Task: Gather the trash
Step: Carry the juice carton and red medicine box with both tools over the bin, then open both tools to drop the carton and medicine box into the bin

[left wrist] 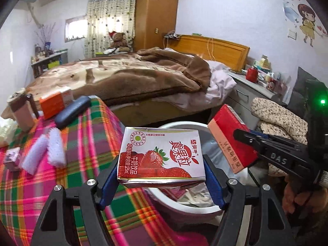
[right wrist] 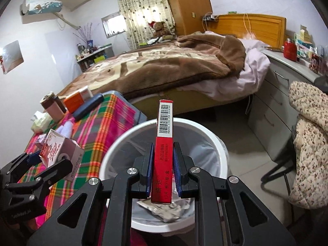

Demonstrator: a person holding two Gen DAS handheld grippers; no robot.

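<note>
Carrying trash to the bin: left tool (left wrist: 162, 181) is clamped on a strawberry milk carton (left wrist: 161, 155), right tool (right wrist: 163, 165) pinches a thin red box (right wrist: 164, 143) tight. Both sit over the white bin's rim (right wrist: 205, 129), w/ foil scraps inside below. Next, prob: let go of each so they drop in, then back to the counter (left wrist: 88, 143) on the left.

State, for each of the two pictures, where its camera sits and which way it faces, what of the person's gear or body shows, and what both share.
Left wrist view: sits on the left gripper, facing forward and down over the white round waste bin; its fingers clamp a strawberry milk carton; the right gripper and a hand show.
Right wrist view: sits on the right gripper, facing the bin; its fingers clamp a thin red cardboard box; the left gripper shows.
Shared: bin, both boxes, plaid cloth, bed.
</note>
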